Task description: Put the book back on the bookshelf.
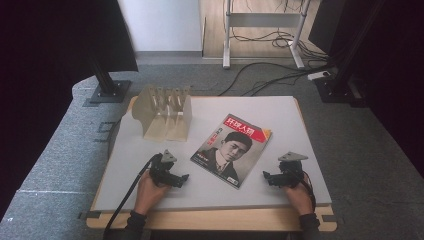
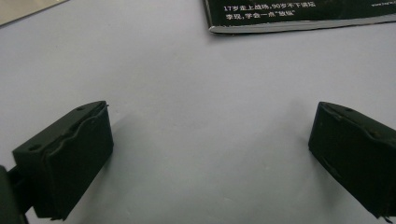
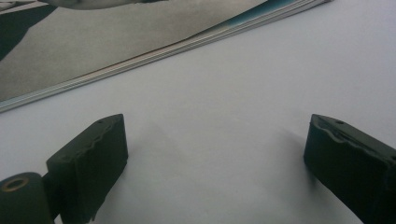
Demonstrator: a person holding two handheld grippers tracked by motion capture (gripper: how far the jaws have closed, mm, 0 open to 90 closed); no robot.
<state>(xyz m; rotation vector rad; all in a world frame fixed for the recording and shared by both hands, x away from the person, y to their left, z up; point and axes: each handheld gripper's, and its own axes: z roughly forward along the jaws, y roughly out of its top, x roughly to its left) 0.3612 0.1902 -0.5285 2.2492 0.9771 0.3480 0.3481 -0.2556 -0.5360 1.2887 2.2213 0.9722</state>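
The magazine point(image 1: 231, 149) lies flat and closed on the bench point(image 1: 280, 107), a little right of centre, turned so its long axis runs from the near left to the far right, with one corner pointing toward the person. It sits between the two hands: the left gripper point(image 1: 181, 178) rests on the bench just near and left of the magazine's near-left edge, and the right gripper point(image 1: 267, 176) rests to the right of its near corner. Both point inward at it. In the left gripper view the spine edge of the magazine point(image 2: 299, 21) runs across the far side, straight ahead of the left gripper point(image 2: 210, 140), whose fingers point(image 2: 70, 158) stand wide apart with nothing between them. In the right gripper view the page edge of the magazine point(image 3: 154, 51) slants across ahead and to the left of the right gripper point(image 3: 215, 154), whose fingers point(image 3: 93, 163) are spread wide and empty too. Both seem about equally near; I judge the right one faces the loose page edge, the easier side to lift. Farther off, at the far left of the bench, stands a wooden rack point(image 1: 165, 112) with upright slots
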